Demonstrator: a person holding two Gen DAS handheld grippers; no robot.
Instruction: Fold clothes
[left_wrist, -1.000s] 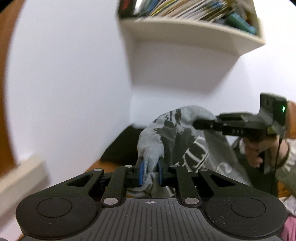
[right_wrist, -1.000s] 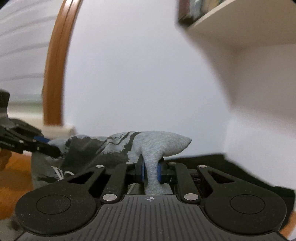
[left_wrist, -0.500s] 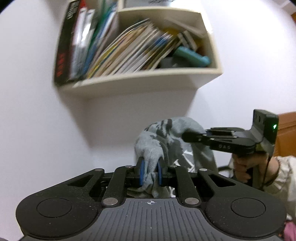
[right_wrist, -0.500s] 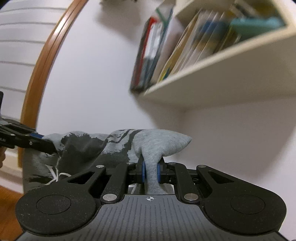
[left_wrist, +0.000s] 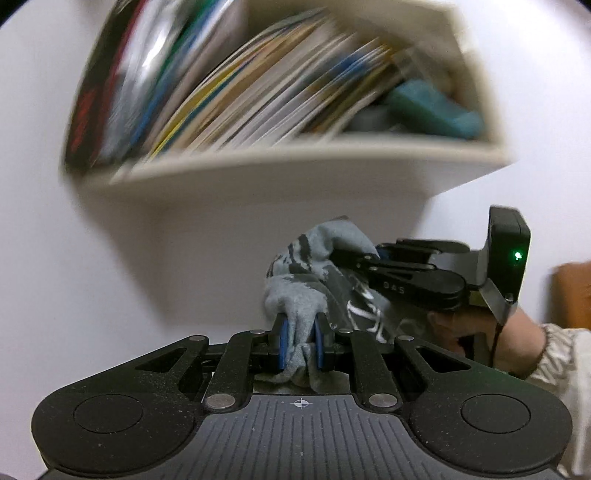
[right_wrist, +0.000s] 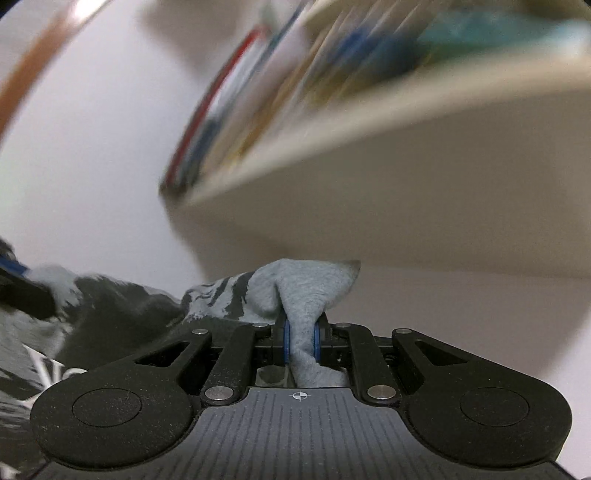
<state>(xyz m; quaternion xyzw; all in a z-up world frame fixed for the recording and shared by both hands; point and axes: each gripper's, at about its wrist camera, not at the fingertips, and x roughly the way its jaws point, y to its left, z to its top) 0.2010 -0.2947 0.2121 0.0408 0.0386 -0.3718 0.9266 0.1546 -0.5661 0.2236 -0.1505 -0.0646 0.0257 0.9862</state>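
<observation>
A grey T-shirt (left_wrist: 295, 295) with a black and white print hangs in the air between both grippers. My left gripper (left_wrist: 301, 341) is shut on a bunched corner of its cloth. My right gripper (right_wrist: 301, 341) is shut on another bunched corner of the T-shirt (right_wrist: 306, 291). In the left wrist view the right gripper (left_wrist: 354, 254) comes in from the right, held by a hand (left_wrist: 491, 343) in a pale sleeve. In the right wrist view the left gripper's fingers (right_wrist: 22, 291) show at the far left edge, clamped on the printed cloth. The shirt's lower part is hidden below both views.
A cream wall shelf (left_wrist: 288, 166) packed with leaning books and a teal object (left_wrist: 432, 110) hangs above and ahead of the grippers on a white wall (left_wrist: 92, 277). The same shelf (right_wrist: 406, 155) is blurred overhead in the right wrist view. A curved wooden edge (right_wrist: 33, 70) runs up the left.
Both grippers have risen with the shirt still clamped. The shelf with books has swung from the top edge into the upper middle of both views; the wooden surface and dark object below have dropped from sight.
</observation>
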